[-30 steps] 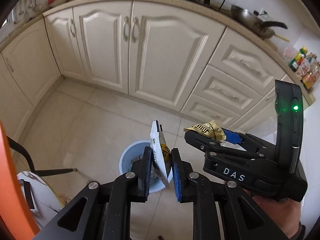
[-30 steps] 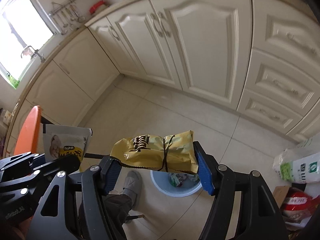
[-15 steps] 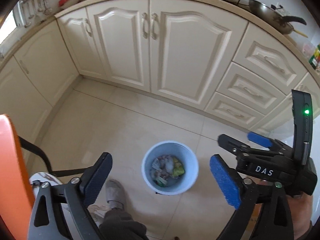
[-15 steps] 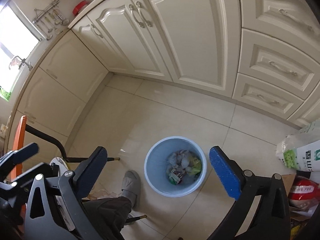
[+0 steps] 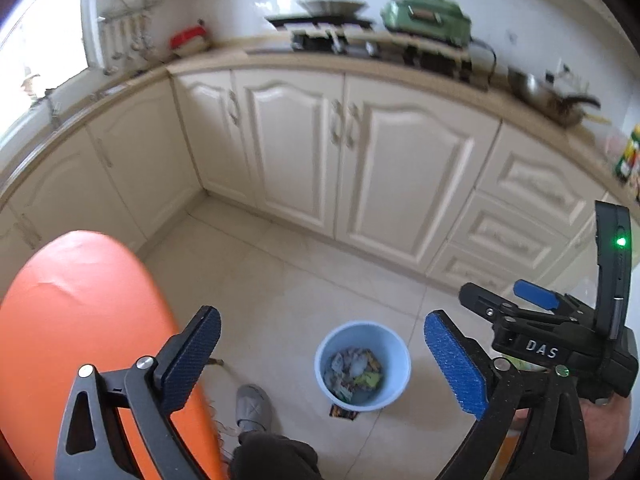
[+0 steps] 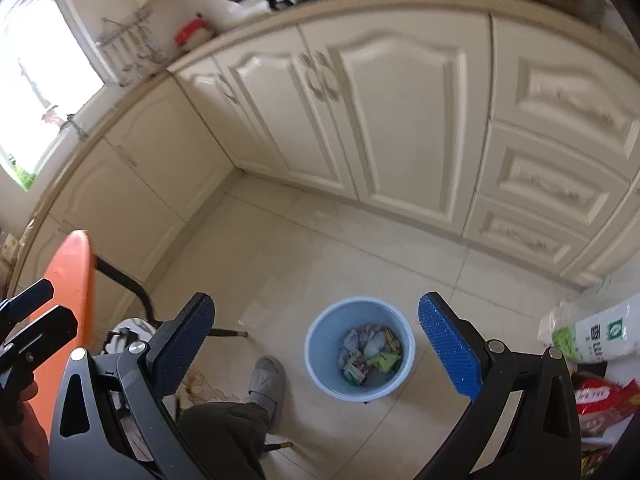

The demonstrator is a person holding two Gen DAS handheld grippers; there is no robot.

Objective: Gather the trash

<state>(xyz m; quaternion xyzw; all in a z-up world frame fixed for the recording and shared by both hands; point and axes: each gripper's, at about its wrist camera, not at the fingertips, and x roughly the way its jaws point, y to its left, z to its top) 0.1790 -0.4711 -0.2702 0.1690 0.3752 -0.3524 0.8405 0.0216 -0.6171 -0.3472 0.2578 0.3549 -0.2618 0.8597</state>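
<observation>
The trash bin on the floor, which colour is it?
The trash bin is light blue; the right wrist view shows it best.

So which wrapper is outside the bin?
The dark wrapper on the floor, right by the blue bin; the other wrappers lie inside it.

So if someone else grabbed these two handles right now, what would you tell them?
Left gripper: fingers still spreading, nothing between them.
Right gripper: fingers wide apart, nothing between them.
Blue bin: on the floor below both, wrappers and other scraps inside.
One small dark wrapper lies on the tiles against the bin's base, outside it.
Done: trash is in the bin.
Left: probably pick up that stray wrapper and look for more trash.
</observation>
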